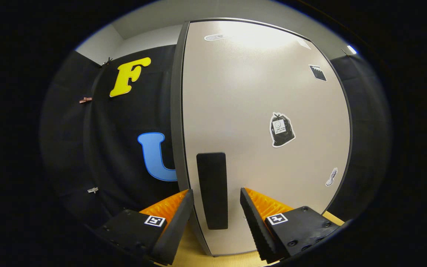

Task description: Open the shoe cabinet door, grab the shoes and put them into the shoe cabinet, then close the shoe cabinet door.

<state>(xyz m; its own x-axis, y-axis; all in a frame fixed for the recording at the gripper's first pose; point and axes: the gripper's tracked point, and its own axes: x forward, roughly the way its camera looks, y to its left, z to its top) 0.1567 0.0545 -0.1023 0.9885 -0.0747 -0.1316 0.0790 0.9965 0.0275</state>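
The shoe cabinet's pale beige door (258, 111) stands directly in front of me, framed by a dark edge (176, 111) along its left side. A black upright handle (212, 190) is fixed low near that edge. My gripper (215, 198) is open, its orange-and-black fingers (174, 211) straddling the handle, one to each side, without pressing on it. The left finger lies past the door's edge, the right finger rests in front of the door face. I cannot tell whether the door is shut tight or ajar.
Stickers dot the door, among them a black bag-shaped one (282, 129) to the right of the handle. The booth's black cloth wall (124, 122) hangs left of the cabinet. A light wooden surface (191, 248) lies under the fingers.
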